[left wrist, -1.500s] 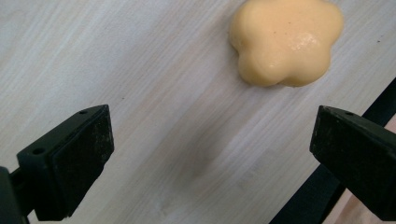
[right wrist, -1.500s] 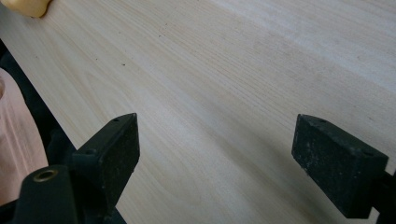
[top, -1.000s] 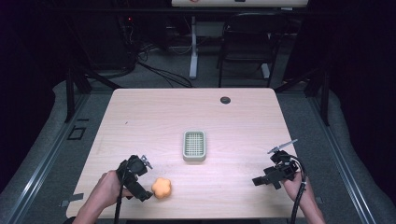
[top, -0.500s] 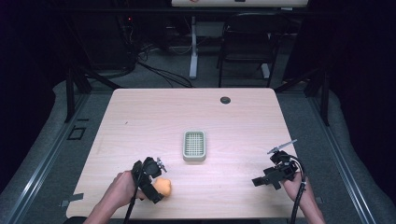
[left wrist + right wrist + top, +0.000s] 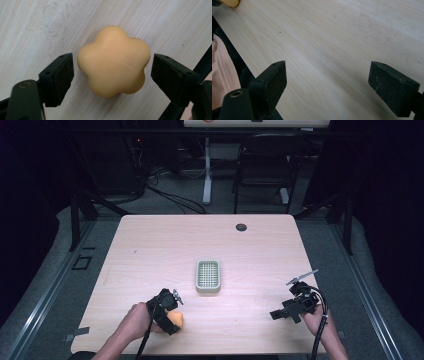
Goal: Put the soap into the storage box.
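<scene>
A pale orange, flower-shaped object point(image 5: 113, 61) lies on the wooden table point(image 5: 150, 250) near its front edge, left of centre point(image 5: 176, 319). My left gripper point(image 5: 111, 75) is lowered over it, open, one jaw on each side with small gaps. In the high view the left gripper point(image 5: 167, 312) covers most of the object. My right gripper point(image 5: 280, 312) rests near the front right of the table, open, with bare wood between its jaws point(image 5: 327, 85).
A small pale green slotted tray point(image 5: 208, 275) sits at the table's centre. A dark round grommet point(image 5: 241, 227) lies near the far edge. A chair point(image 5: 265, 165) and cables stand on the floor beyond the table.
My left gripper has moved right and come down over the orange object, which now sits between its jaws. The right gripper has stayed put.
</scene>
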The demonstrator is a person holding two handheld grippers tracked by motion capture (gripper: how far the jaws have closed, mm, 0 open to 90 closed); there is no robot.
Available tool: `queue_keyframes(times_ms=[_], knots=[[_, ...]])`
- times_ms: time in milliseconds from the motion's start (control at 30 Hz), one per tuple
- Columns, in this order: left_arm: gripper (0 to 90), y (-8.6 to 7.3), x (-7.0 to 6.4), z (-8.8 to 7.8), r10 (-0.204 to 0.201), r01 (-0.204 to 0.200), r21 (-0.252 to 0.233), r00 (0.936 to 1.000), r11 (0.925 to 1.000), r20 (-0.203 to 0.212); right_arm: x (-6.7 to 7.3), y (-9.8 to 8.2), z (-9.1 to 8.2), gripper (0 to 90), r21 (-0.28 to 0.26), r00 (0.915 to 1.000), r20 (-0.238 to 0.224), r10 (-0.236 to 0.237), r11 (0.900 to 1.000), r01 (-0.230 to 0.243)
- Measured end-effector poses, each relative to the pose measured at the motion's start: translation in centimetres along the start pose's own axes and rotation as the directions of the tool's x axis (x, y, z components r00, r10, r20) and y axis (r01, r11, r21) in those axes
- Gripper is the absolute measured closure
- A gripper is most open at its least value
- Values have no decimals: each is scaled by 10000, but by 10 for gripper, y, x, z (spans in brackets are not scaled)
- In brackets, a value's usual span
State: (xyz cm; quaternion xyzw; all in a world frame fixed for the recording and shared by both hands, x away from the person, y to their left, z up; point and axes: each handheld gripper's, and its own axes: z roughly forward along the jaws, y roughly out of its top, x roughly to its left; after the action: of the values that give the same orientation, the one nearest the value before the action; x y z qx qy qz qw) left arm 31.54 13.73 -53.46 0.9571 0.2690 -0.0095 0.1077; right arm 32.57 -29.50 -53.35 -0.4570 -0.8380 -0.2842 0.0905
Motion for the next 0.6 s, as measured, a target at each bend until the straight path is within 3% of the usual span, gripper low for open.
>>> queue_keyframes(times_ms=[367, 600], knots=[[242, 0, 1, 5, -6, 4, 116, 9998, 9999, 187, 1, 0, 0, 150, 2, 9999, -16, 107, 9999, -107], [247, 0, 0, 8, 67, -69, 236, 9999, 9997, 76, 0, 0, 0, 150, 73, 10000, -9, -69, 9999, 69]])
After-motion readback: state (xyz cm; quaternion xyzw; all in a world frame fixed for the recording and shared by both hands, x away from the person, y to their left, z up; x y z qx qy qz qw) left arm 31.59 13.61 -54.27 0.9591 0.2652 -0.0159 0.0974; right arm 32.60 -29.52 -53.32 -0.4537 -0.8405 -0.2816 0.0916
